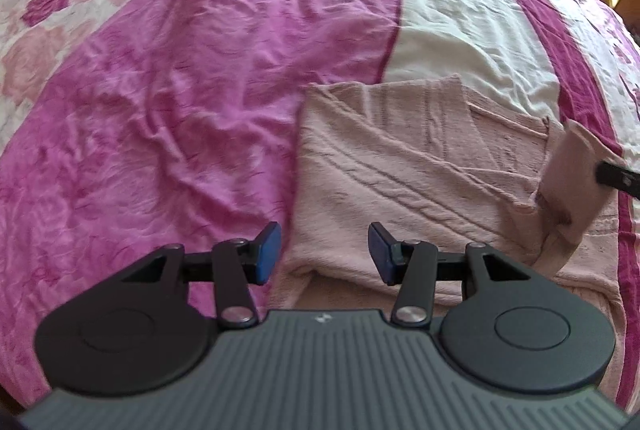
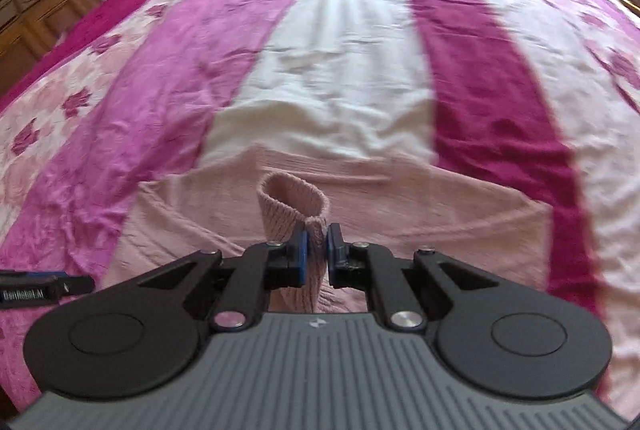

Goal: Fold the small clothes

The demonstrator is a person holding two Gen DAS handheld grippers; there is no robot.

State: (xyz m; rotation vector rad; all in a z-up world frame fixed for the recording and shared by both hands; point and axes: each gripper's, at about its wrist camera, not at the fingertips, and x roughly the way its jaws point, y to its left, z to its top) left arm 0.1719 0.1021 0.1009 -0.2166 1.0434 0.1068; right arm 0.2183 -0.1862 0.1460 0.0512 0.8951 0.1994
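A pale pink knitted sweater (image 1: 400,165) lies flat on the bed (image 1: 180,89), across the pink and white stripes of the bedspread, with its body partly folded over already. The right claw (image 2: 316,258) is clamped on the ribbed cuff (image 2: 294,201) of one sleeve, lifting it so the open cuff stands up above the rest of the knit. The left claw (image 1: 324,254) hangs with its blue pads (image 1: 269,250) wide apart and nothing between them, just over the near left edge of the sweater.

The step in hand looks to be laying that sleeve across the body. To do it well, the right claw should carry the cuff low and straight across the sweater, keeping the sleeve taut enough that it does not twist, and set it down flat inside the sweater's outline before letting go. The grip is only on the cuff's edge, so a quick pull could slip it free or drag the whole sweater over the bedspread. The left claw is well placed to press or pinch the near edge and hold the sweater in place meanwhile.
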